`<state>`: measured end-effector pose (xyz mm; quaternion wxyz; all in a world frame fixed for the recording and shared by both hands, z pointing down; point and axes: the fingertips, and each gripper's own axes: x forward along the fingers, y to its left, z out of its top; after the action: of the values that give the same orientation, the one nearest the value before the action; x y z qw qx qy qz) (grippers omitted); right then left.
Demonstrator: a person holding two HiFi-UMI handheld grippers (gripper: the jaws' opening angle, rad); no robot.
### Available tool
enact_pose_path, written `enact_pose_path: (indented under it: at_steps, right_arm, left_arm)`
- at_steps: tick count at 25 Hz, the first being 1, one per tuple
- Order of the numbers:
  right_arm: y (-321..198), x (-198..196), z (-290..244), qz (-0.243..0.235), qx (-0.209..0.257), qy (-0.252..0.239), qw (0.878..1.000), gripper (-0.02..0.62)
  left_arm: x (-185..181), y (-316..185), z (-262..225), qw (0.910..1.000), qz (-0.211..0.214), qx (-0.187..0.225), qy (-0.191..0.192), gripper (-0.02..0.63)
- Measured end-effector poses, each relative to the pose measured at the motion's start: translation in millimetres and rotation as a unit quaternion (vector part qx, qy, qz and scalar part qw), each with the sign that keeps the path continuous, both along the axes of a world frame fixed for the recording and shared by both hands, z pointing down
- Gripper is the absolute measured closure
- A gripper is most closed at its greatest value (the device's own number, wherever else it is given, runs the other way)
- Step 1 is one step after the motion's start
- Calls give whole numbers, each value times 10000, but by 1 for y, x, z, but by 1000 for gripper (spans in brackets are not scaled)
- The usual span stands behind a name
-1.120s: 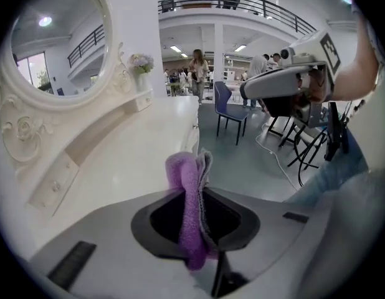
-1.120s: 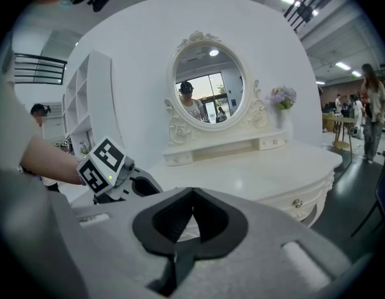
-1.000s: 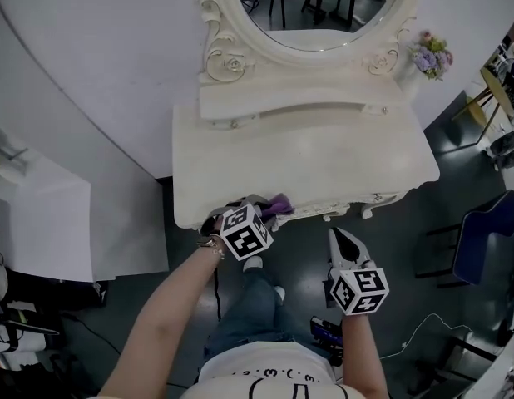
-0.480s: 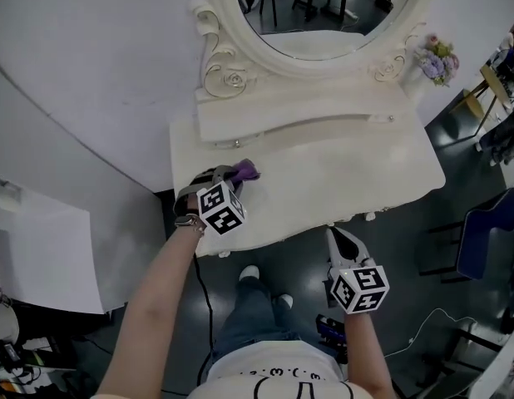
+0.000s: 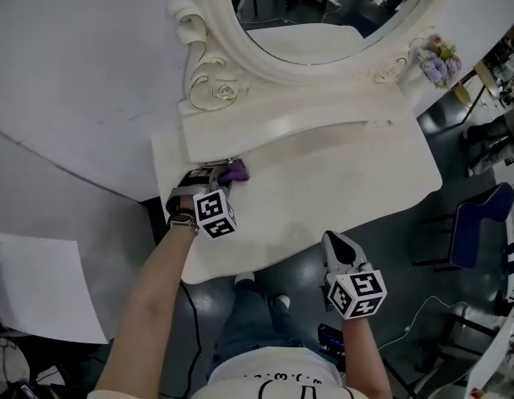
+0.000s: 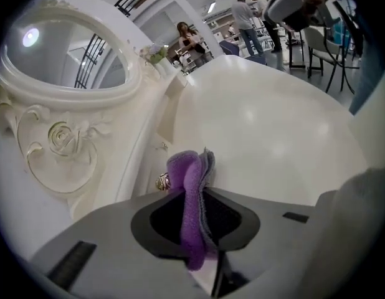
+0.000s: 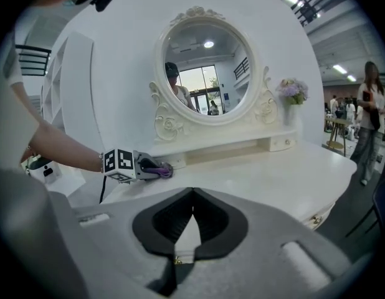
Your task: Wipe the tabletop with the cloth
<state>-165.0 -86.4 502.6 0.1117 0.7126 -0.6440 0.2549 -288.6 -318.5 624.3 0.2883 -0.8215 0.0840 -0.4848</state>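
Note:
A purple cloth [image 5: 234, 171] [image 6: 191, 198] [image 7: 160, 170] is pinched in my left gripper [image 5: 222, 174] [image 6: 195, 213], which is shut on it. The cloth rests on the white dressing tabletop [image 5: 340, 181] at its back left corner, right under the raised shelf [image 5: 282, 127]. A small brass drawer knob [image 6: 162, 181] shows just beside the cloth. My right gripper [image 5: 338, 246] [image 7: 191, 226] hangs off the table's front edge, jaws together and nothing between them.
An oval mirror [image 5: 323, 15] in an ornate white frame stands behind the shelf. A small flower bunch [image 5: 436, 61] sits at the shelf's right end. A blue chair [image 5: 481, 223] stands to the right on the dark floor. People stand in the background [image 6: 251, 11].
My left gripper has carried the purple cloth from the table's front left edge across the top to the back left corner beneath the shelf. The right gripper stayed about where it was.

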Motion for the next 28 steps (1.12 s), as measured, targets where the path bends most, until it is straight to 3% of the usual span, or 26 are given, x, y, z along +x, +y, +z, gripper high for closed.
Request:
enact_pose_path:
  at_steps: [3, 10, 22, 28]
  right_arm:
    - [0, 5, 3, 111, -48, 10, 9999, 595]
    - [6, -9, -4, 72, 46, -26, 10000, 595]
    - [44, -30, -16, -105, 253, -94, 9996, 595]
    - [52, -50, -20, -382, 372, -200, 9984, 595]
  left_arm:
    - [2, -4, 3, 9999, 57, -112, 20, 532]
    - [2, 12, 0, 9925, -505, -1111, 94, 532]
    - [-15, 138, -5, 9864, -352, -1600, 155, 532]
    - [-28, 215, -12, 9638, -564, -2571, 425, 532]
